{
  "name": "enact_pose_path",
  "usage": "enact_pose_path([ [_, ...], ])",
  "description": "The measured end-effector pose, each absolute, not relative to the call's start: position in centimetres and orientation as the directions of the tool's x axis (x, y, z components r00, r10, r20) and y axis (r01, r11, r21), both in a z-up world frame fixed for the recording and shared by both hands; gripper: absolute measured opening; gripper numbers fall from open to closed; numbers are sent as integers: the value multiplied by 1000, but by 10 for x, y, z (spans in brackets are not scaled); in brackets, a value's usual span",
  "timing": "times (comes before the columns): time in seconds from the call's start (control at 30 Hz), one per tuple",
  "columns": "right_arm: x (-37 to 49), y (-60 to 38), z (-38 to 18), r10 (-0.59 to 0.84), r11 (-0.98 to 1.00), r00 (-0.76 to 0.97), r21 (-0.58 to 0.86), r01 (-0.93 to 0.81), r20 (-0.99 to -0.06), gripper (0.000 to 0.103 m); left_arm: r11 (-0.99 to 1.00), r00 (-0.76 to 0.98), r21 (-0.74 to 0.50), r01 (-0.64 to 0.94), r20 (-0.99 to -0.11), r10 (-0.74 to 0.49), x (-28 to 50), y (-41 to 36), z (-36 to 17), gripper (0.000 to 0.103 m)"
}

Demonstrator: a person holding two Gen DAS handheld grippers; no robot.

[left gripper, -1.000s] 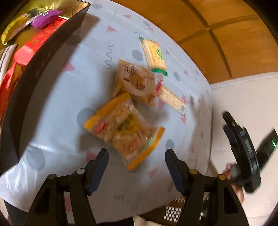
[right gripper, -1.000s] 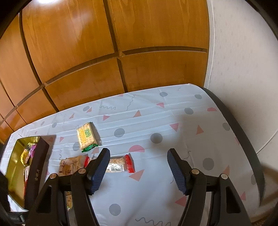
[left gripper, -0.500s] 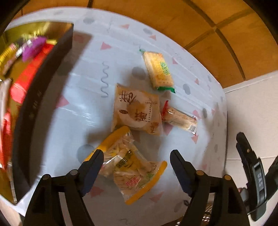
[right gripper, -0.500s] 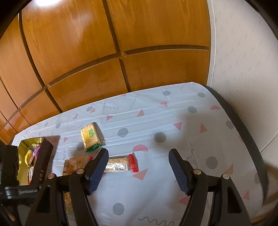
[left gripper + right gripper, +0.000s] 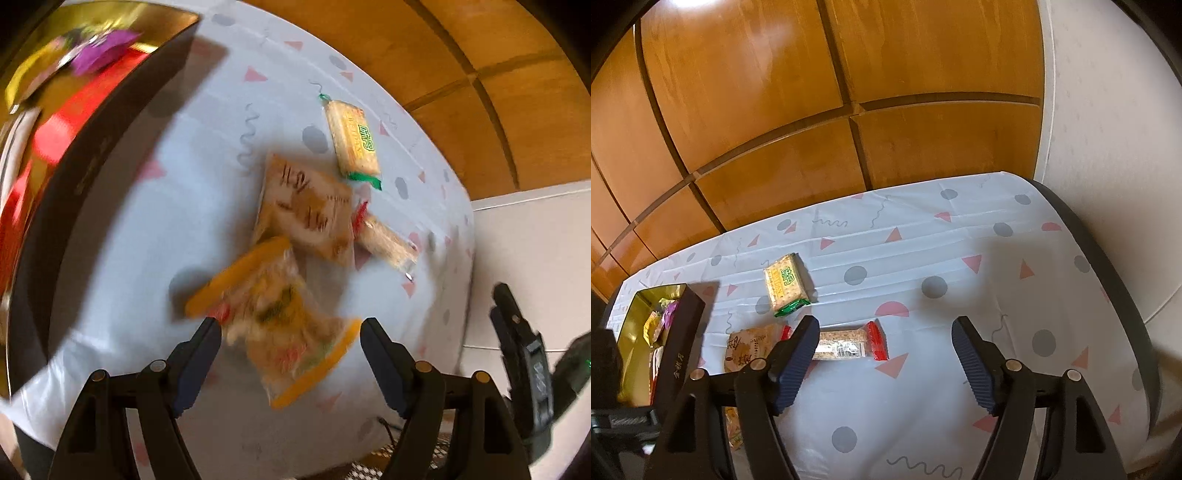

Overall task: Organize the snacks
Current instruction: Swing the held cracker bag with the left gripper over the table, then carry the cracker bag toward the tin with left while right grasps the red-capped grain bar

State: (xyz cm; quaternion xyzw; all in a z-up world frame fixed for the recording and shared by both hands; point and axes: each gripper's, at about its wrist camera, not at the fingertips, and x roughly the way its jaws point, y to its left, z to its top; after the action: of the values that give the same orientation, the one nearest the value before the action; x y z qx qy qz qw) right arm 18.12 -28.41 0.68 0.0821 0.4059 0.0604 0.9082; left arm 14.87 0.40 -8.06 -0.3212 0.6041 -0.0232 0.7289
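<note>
Four snack packets loose on the tablecloth | my left gripper, jaws just opened wide, straddles the yellow-edged bag for pickup | right gripper parted, empty | box awaits left.

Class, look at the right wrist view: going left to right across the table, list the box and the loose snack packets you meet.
Gold-lined box → tan round-cake packet → green-ended cracker packet → red-ended bar.
</note>
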Motion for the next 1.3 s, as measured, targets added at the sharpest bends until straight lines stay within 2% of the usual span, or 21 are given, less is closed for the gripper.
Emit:
enact_pose_path([
  [0.2, 183, -284, 5, 179, 979, 655, 199, -44, -734, 75, 834, 273, -451, -316, -886, -376, 181, -1, -86, 79],
  [0.37, 184, -281, 3, 179, 980, 646, 191, -53, -742, 76, 883, 285, -430, -191, -885, -369, 196, -17, -74, 78],
  [0.5, 186, -281, 2, 175, 981, 639, 189, -47, -749, 76, 939, 329, -336, -78, -897, -294, 179, -19, -50, 78],
  [0.83, 185, -284, 0, 155, 983, 640, 180, -26, -752, 76, 861, 199, -429, -273, -901, -386, 152, -6, -81, 76],
  [0.93, 185, -285, 1, 154, 983, 641, 183, -22, -752, 76, 882, 205, -397, -255, -913, -352, 157, -19, -81, 76],
  [1.0, 186, -286, 0, 154, 982, 638, 186, -18, -755, 76, 922, 193, -334, -195, -935, -298, 161, -33, -85, 76],
  [1.07, 186, -285, 0, 158, 982, 636, 189, -19, -756, 76, 944, 177, -286, -167, -950, -257, 160, -38, -94, 70],
  [1.23, 186, -282, -1, 161, 983, 632, 180, -35, -758, 76, 979, 262, -203, 14, -944, -199, 135, -41, -90, 45],
  [1.3, 186, -280, -2, 159, 984, 627, 172, -40, -762, 76, 978, 288, -199, 66, -935, -209, 123, -36, -88, 44],
])
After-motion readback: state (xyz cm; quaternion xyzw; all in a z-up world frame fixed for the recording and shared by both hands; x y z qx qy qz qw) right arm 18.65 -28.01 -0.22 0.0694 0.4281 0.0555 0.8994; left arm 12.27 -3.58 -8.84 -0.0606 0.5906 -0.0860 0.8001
